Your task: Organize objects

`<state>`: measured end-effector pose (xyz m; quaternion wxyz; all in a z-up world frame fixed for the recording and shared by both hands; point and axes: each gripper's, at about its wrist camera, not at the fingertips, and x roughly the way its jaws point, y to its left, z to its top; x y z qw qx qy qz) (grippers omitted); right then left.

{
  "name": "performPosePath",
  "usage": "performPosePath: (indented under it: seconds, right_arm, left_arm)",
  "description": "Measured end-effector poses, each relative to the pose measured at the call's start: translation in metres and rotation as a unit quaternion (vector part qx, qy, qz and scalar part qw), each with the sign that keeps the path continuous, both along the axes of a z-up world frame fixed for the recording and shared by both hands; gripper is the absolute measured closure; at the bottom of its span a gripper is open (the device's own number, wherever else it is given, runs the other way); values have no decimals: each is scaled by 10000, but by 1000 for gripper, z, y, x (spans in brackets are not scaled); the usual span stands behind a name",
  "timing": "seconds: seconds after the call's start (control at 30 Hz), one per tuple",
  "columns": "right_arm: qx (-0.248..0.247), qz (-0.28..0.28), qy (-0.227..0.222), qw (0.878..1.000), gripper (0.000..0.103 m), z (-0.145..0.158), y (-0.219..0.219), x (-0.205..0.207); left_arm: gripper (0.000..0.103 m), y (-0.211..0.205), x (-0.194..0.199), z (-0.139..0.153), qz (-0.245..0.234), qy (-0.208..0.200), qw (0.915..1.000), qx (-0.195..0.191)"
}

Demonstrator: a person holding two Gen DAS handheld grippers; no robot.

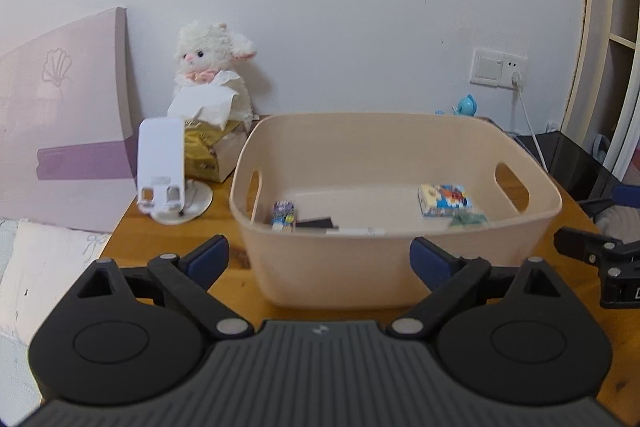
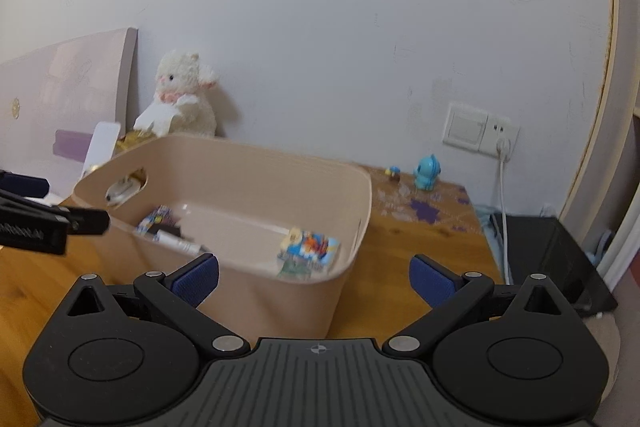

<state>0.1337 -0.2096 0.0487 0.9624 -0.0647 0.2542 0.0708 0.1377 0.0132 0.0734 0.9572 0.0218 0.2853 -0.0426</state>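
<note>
A beige plastic bin (image 1: 400, 267) with cut-out handles stands on the wooden table (image 1: 132, 239); it also shows in the right wrist view (image 2: 280, 303). Inside lie a colourful small box (image 1: 444, 201), a purple patterned pack (image 1: 283, 214), a black card (image 1: 316, 223) and a white marker (image 1: 354, 231). The box (image 2: 310, 247) and marker (image 2: 178, 242) show in the right wrist view too. My left gripper (image 1: 320, 259) is open and empty in front of the bin. My right gripper (image 2: 314, 283) is open and empty at the bin's near right corner.
A white plush lamb (image 1: 212, 67), a tissue box (image 1: 208, 147) and a white phone stand (image 1: 160, 167) sit at the back left. A blue figurine (image 2: 427, 173) stands near the wall socket (image 2: 480, 129). A black box (image 2: 552, 259) lies off the table's right edge.
</note>
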Motion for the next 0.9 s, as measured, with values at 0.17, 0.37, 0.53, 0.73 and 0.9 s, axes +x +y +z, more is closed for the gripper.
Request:
performPosePath:
  seconds: [0.17, 0.37, 0.53, 0.73, 0.9]
  right_arm:
    - [39, -17, 258, 9997, 0, -19, -2, -17]
    - [108, -28, 451, 9989, 0, -36, -2, -36]
    - [191, -16, 537, 9984, 0, -47, 1, -52]
    - [247, -48, 555, 9981, 0, -58, 0, -68]
    - [300, -23, 609, 9977, 0, -60, -4, -75]
  left_arm:
    - [6, 1, -31, -12, -110, -26, 9999, 90]
    - [6, -1, -58, -28, -220, -25, 9997, 72]
    - [6, -3, -78, -36, -239, -82, 9996, 120]
    - [6, -2, -92, -47, -138, -80, 9998, 82]
    - [6, -7, -101, -54, -46, -95, 9995, 285]
